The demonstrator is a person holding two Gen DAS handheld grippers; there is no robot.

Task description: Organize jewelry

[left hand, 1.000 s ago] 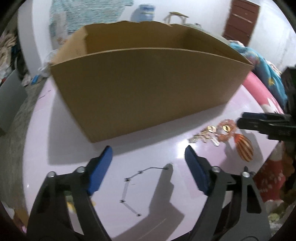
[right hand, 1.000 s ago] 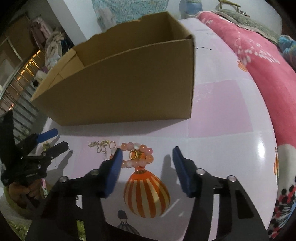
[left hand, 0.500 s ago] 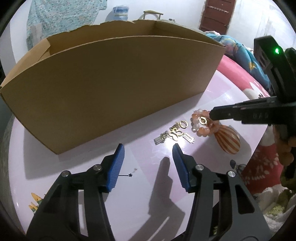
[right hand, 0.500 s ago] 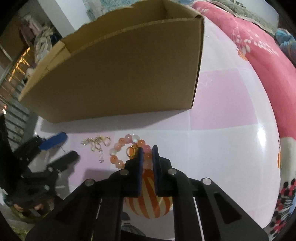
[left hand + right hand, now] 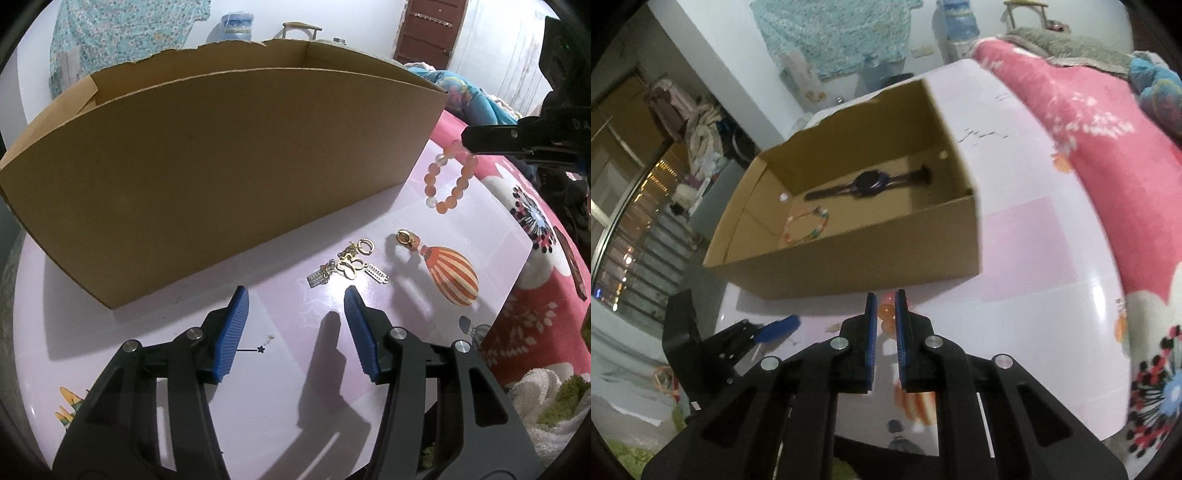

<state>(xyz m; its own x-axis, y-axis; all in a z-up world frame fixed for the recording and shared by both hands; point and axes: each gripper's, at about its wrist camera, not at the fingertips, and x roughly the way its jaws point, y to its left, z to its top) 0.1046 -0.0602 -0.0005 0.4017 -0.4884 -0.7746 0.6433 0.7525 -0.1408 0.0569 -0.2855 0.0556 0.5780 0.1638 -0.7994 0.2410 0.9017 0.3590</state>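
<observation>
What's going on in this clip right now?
A person is sorting jewelry into a cardboard box with a claw in each hand. The right claw is shut on a peach bead bracelet, which hangs clear of the table. The left claw is open and empty, near the gold charms; its jaws have just been closing. A gold ring lies on the table too. A watch and a colourful bracelet lie inside the box.

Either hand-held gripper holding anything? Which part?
Right hand-held gripper pinches the peach bead bracelet at the top of its loop; the rest hangs free. Left hand-held gripper is open, empty.
</observation>
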